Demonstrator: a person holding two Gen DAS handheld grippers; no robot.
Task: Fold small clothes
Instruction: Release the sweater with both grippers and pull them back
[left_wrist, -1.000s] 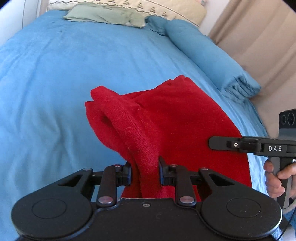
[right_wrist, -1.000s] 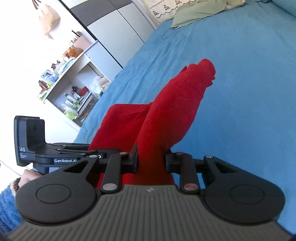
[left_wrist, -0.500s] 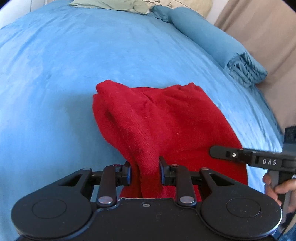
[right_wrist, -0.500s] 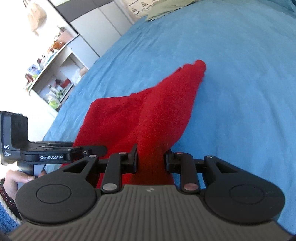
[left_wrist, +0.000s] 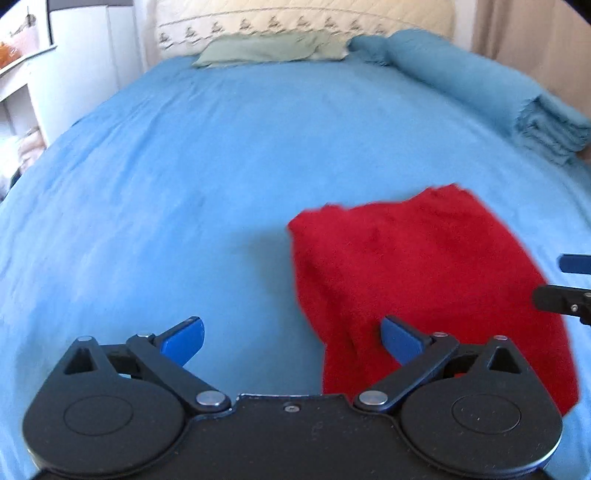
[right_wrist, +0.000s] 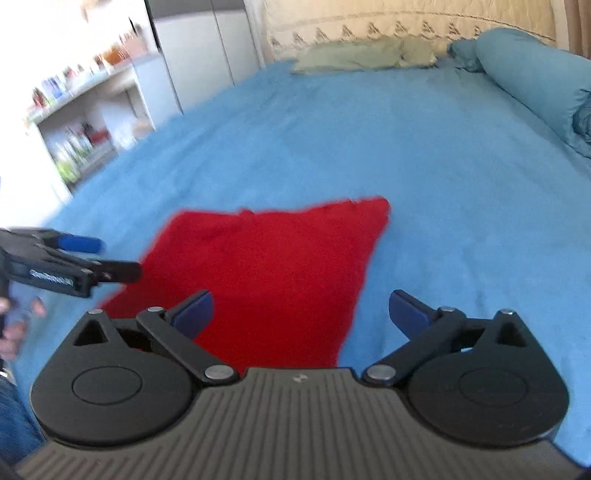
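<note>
Now both jaws wide open, empty: cloth (left_wrist: 424, 273) flat on bed (left_wrist: 184, 166), lower right of left gripper (left_wrist: 291, 336) view, centre-left for right gripper (right_wrist: 301, 314), which looks nearer.

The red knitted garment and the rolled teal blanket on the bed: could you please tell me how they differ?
The red knitted garment lies spread fairly flat near both open grippers; the rolled teal blanket sits far off along the bed's right edge. The garment is bright red and wide; the blanket is muted teal, long and bulky. Both rest on the blue bedspread, untouched.
</note>
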